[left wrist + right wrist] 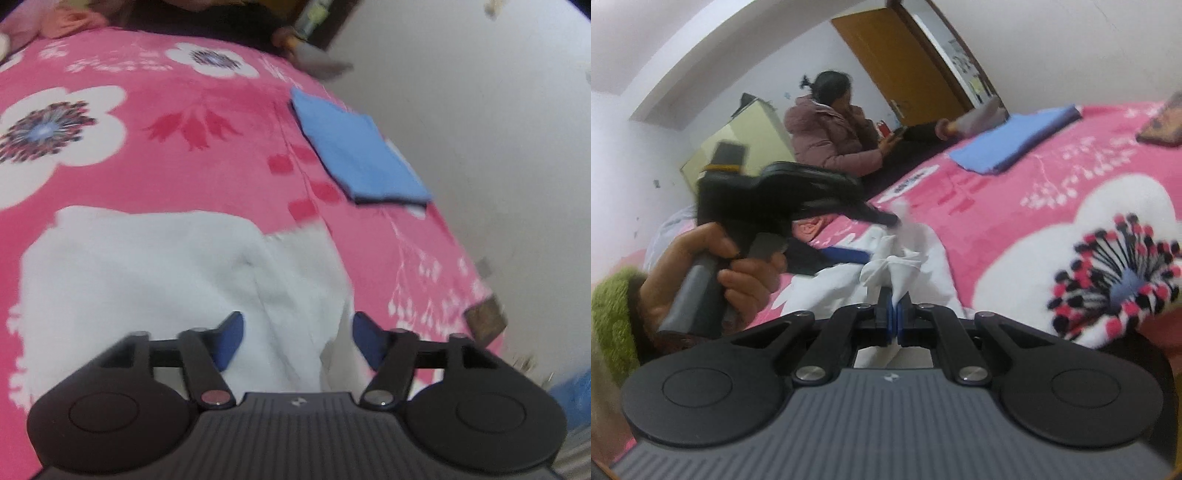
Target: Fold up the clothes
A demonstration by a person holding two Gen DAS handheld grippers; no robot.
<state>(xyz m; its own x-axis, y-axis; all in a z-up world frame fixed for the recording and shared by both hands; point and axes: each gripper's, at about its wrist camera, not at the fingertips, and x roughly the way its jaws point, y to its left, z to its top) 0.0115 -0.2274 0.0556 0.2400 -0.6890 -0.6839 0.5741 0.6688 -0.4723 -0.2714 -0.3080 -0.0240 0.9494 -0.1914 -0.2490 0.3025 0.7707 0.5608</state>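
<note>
Right tongs (pixel 894 317) pinch bunched, soft white garment (pixel 905 266).

This is a bedroom in a home: a bed spread with a pink fleece blanket printed with white flowers (pixel 1015 206) fills the lower right of the right wrist view. At upper centre stands an orange-brown wooden door (pixel 897 62), with a pale yellow-green cabinet (pixel 746 136) at left (white walls all round).

Soft, even indoor light; motion blur throughout, fisheye bending at edges
</note>
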